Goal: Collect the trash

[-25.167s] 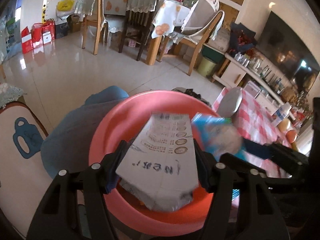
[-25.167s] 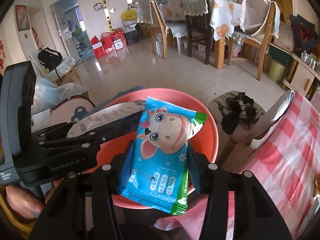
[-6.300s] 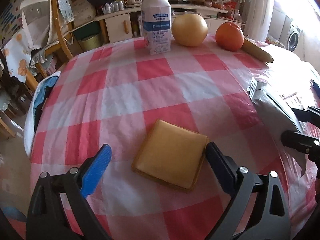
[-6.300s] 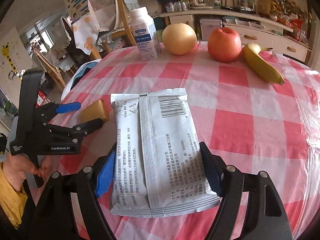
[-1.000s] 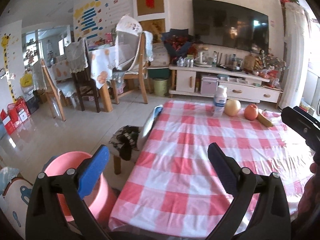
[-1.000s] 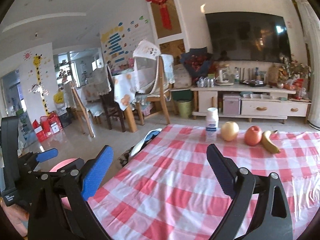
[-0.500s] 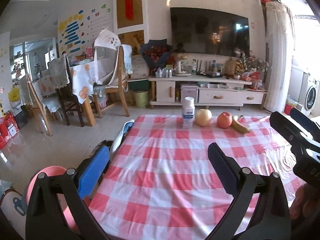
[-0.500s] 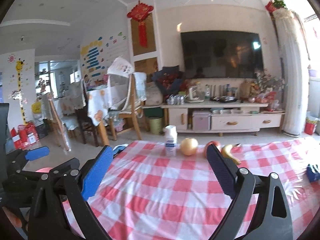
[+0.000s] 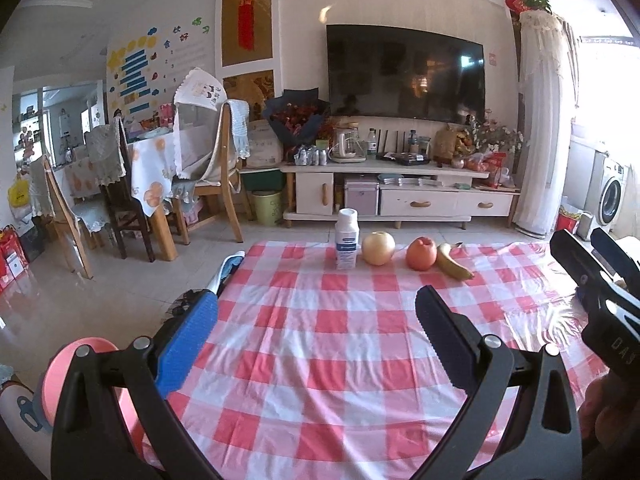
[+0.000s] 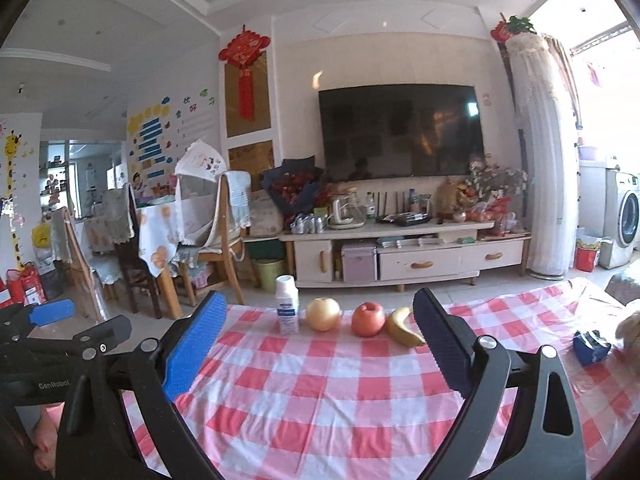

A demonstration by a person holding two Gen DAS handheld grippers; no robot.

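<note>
Red-and-white checked cloth covers the table (image 9: pixel 320 344), and the near stretch of it lies bare in both wrist views, with no wrapper or packet left on it that I can make out. Both tools are held level above the near edge, facing the far end, which reads as a look over the surface for anything missed. The left gripper (image 9: pixel 316 332) has its jaws spread wide with nothing between them; the right gripper (image 10: pixel 318 334) is likewise spread and empty. At the far edge a white bottle (image 9: pixel 346 239), a yellow apple (image 9: pixel 378 242), a red apple (image 9: pixel 421 253) and a banana (image 9: pixel 452 261) stand in a tidy row, apparently kept goods and not rubbish. A pink basin (image 9: pixel 80 364) sits low beside the table's left corner, placed within easy reach as the likely trash bin; its inside is hidden here. One small dark blue object (image 10: pixel 591 342) lies near the right edge, too unclear to name, and may be the last candidate to check
</note>
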